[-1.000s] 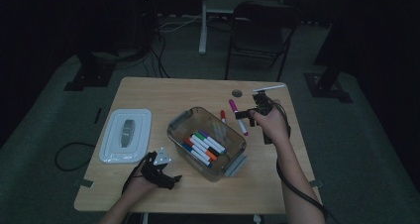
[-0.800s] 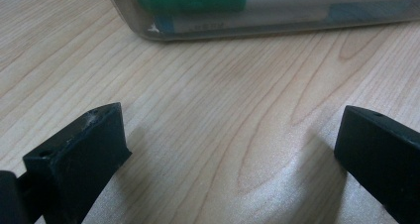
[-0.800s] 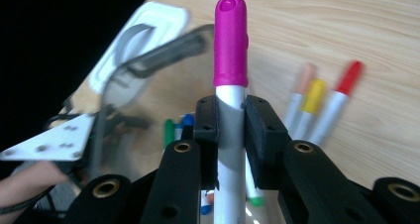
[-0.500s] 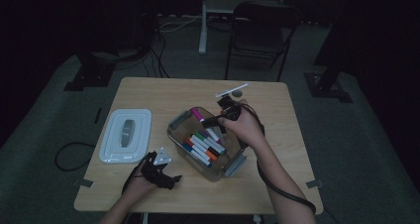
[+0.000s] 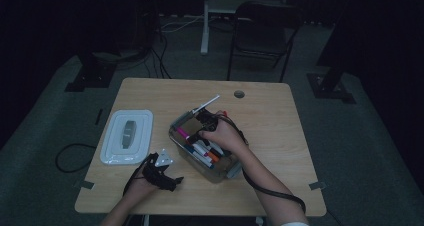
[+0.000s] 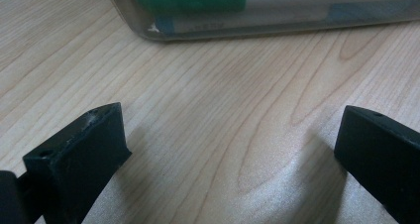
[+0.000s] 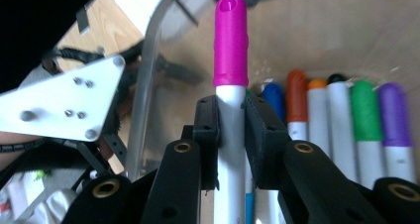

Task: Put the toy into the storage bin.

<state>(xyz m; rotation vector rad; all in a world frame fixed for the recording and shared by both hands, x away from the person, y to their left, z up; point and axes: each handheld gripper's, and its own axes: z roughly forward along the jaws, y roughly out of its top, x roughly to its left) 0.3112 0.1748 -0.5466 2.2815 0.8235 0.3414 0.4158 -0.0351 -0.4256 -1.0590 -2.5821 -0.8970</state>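
Dark floor lies all around the wooden table. Over the clear box of markers, the right gripper pinches a pink-capped marker. Near that box, the left gripper rests with jaws spread wide on bare wood

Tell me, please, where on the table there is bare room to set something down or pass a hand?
Free: the tabletop right of the clear bin, out to its right edge, the far strip near the round hole, and the front edge. Crowded: between the white lid, the left claw and the bin.
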